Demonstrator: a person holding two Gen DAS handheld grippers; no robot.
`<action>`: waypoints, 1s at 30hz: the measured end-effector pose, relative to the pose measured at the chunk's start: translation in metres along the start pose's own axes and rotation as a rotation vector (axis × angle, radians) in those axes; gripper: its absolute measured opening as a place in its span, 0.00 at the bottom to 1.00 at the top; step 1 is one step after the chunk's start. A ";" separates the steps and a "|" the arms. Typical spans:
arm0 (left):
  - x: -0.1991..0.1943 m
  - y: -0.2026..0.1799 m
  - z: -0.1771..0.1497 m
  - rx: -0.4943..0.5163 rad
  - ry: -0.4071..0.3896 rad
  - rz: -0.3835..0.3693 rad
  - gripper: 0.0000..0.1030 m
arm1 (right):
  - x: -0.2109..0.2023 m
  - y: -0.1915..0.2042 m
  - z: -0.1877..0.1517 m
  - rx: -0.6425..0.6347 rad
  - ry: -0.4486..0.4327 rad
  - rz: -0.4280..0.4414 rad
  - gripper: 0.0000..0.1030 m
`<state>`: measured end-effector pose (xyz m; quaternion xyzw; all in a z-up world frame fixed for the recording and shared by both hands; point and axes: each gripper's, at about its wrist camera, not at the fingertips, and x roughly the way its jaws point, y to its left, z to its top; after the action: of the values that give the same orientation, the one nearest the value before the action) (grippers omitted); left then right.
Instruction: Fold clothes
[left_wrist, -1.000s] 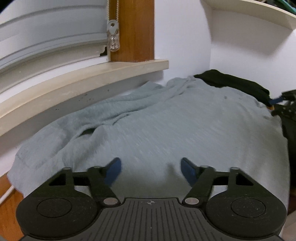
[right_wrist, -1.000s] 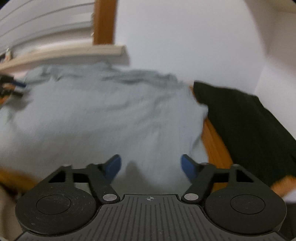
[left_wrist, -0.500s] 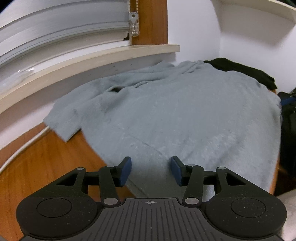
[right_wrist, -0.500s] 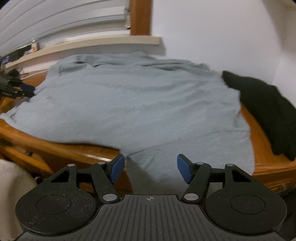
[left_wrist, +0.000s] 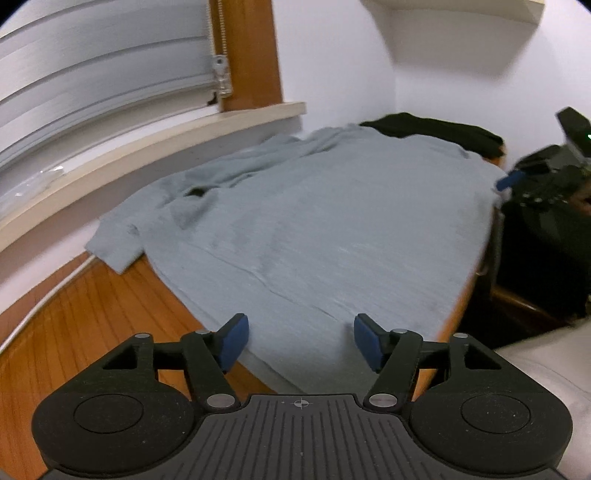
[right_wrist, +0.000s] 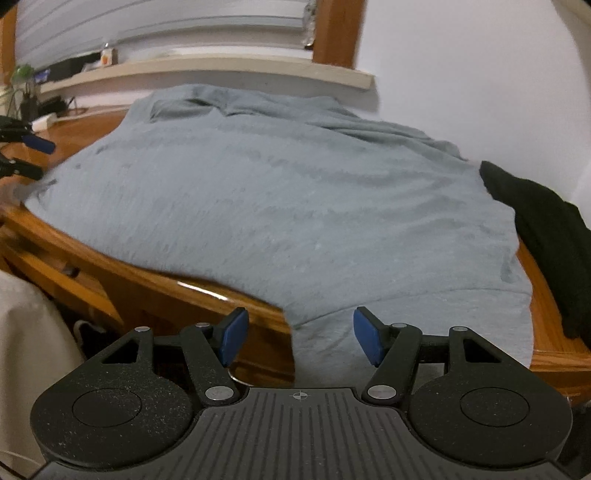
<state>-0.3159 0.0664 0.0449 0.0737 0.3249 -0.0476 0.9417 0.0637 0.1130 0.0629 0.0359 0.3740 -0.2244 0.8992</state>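
Now that both hand-held grippers have drawn back to the near edge, the grey top (left_wrist: 332, 229) lies spread flat over the wooden worktop (left_wrist: 92, 314), its hem toward six o'clock and its rumpled collar and sleeve toward eleven o'clock by the window sill (left_wrist: 155, 136). A second ago the cameras hung close over the middle of the cloth; the whole garment is in sight now. The left hand-held gripper (left_wrist: 301, 345) is opening its jaws, with the hem corner below them but nothing pinched. The right hand-held gripper (right_wrist: 297, 339) stands about half open, empty, over the part of the hem that hangs off the front edge. A black garment (right_wrist: 546, 236) lies at three o'clock, just beside the grey one. By my reading, smoothing is done and the first fold has not begun; each gripper looks placed to take a hem corner.
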 end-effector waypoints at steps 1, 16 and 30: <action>-0.003 -0.003 -0.003 0.008 0.001 0.002 0.66 | 0.001 0.002 -0.001 -0.010 0.002 -0.004 0.61; -0.003 -0.053 -0.011 0.316 0.108 -0.018 0.62 | 0.004 0.030 0.003 -0.208 0.020 -0.053 0.48; 0.000 -0.045 -0.005 0.331 0.129 -0.033 0.52 | 0.006 0.038 -0.001 -0.357 0.032 -0.158 0.37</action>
<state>-0.3252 0.0235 0.0362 0.2253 0.3734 -0.1109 0.8931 0.0827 0.1448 0.0542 -0.1501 0.4240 -0.2237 0.8647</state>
